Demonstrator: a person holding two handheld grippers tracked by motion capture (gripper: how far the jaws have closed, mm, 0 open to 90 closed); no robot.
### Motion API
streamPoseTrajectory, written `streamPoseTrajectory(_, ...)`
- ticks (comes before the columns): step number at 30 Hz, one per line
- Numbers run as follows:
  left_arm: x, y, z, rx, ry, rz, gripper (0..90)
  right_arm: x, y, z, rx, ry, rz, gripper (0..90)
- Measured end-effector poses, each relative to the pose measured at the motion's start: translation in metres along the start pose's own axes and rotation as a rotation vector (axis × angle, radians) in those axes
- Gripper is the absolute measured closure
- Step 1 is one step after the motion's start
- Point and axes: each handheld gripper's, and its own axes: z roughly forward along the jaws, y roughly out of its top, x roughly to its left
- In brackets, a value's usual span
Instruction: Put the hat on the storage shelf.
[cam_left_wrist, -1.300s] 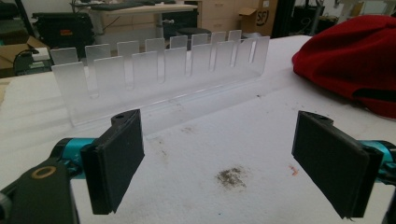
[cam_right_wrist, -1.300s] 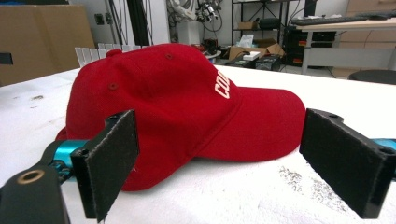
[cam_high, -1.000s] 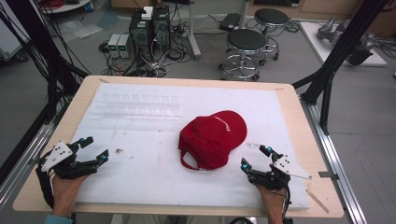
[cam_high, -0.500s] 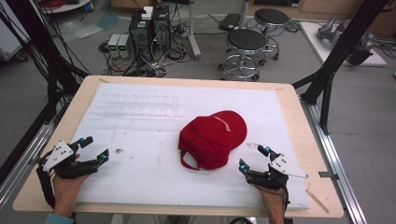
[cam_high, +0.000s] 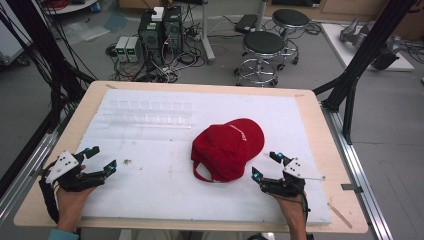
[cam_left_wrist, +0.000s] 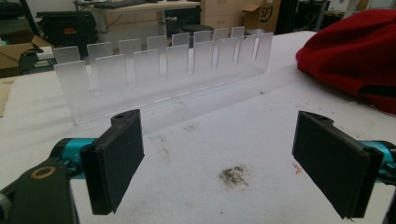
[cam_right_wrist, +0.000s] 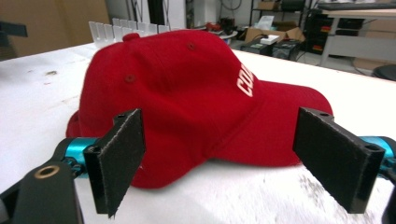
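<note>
A big white sheet (cam_high: 165, 200) covered the wooden table (cam_high: 320, 130) and took up most of the high view. Near the upper left of that sheet stood a clear plastic rack (cam_high: 150, 114) with rows of little upright tabs, and in the left gripper view the rack (cam_left_wrist: 163, 70) ran across the top half of the frame. A red cap (cam_high: 227, 149) lay flat on the sheet, a bit right of the middle of the high view, and in the right gripper view the cap (cam_right_wrist: 187, 93) sat just beyond the jaws. At the lower right of the high view was the right gripper (cam_high: 266, 165), jaws spread wide and holding nothing. Compared with one second before, it had crept a little toward the cap, so it was now just beside the cap's near edge but not touching it. That looked like the start of a reach to pick the cap up. The left gripper (cam_high: 102, 160) sat in the lower left of the high view, also spread wide and empty, and it had hardly moved. A small dark smudge (cam_left_wrist: 233, 175) marked the sheet between its jaws. White letters on the cap read "CO", and the rest was hidden behind the curve of the cloth.
</note>
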Motion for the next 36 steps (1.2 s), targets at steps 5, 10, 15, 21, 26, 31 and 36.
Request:
streamPoseTrajectory(5,0.000,0.000,0.000,0.001,0.001,-0.002,16.8,-0.001,0.020,0.006,0.032,0.028,-0.027,12.5)
streamPoseTrajectory(10,0.000,0.000,0.000,0.000,0.000,-0.004,16.8,-0.004,0.038,0.012,0.048,0.043,-0.048,12.3)
streamPoseTrajectory(15,0.001,0.000,0.000,-0.002,0.001,-0.009,16.8,-0.007,0.059,0.025,0.093,0.076,-0.096,12.2)
streamPoseTrajectory(21,0.001,0.000,0.000,-0.002,0.003,-0.011,16.8,-0.009,0.072,0.042,0.150,0.131,-0.158,12.1)
streamPoseTrajectory(26,0.001,0.000,0.000,-0.002,0.003,-0.010,16.8,-0.012,0.079,0.052,0.156,0.157,-0.168,12.1)
streamPoseTrajectory(31,0.000,0.000,0.000,-0.001,0.005,-0.011,16.8,-0.016,0.082,0.065,0.166,0.193,-0.158,12.0)
streamPoseTrajectory(36,0.000,0.000,0.000,0.000,0.005,-0.009,16.8,-0.019,0.088,0.077,0.192,0.223,-0.155,11.9)
